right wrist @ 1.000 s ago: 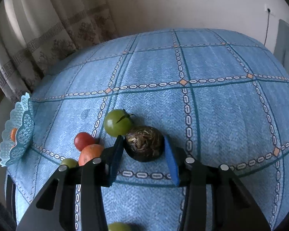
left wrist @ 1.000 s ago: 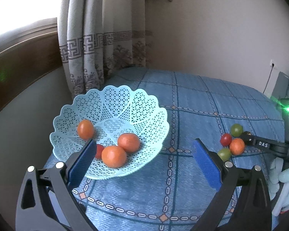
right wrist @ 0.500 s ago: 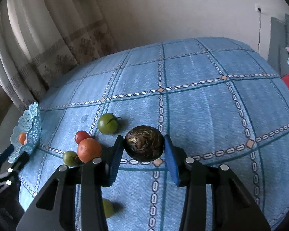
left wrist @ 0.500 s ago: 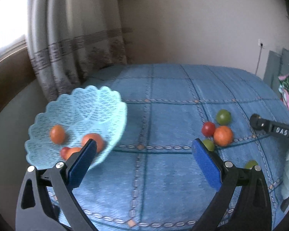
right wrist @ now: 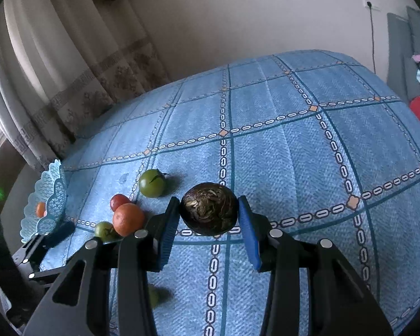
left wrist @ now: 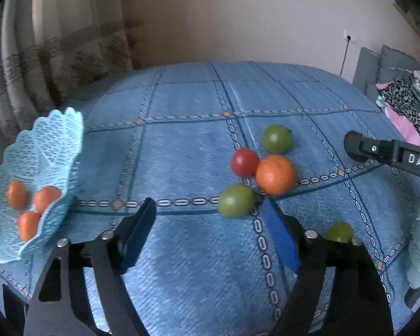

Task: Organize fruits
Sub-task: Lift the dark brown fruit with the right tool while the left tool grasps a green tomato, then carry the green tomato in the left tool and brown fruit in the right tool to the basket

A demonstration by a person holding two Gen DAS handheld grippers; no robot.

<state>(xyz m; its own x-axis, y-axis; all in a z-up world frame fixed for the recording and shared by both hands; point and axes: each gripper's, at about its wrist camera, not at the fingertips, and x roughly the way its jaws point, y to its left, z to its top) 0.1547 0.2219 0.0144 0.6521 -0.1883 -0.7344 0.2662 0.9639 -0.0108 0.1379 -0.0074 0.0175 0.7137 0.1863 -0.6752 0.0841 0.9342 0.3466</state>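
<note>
Right tool level, clamping dark fruit, left tool spread wide

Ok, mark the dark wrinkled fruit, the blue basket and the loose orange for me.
dark wrinkled fruit point(right wrist: 209, 209), right wrist view, centre of its front face.
blue basket point(left wrist: 46, 145), left wrist view, lattice wall.
loose orange point(left wrist: 275, 174), left wrist view, middle of its skin.

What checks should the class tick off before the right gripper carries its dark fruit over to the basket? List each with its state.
1. Right gripper closed on dark fruit: ok.
2. Fruit lifted off the blue cloth: cannot tell.
3. Basket has free room beside its three orange fruits: ok.
4. Left gripper open and empty: ok.
5. Path clear: not ok; the orange cluster and left gripper lie between.
</note>
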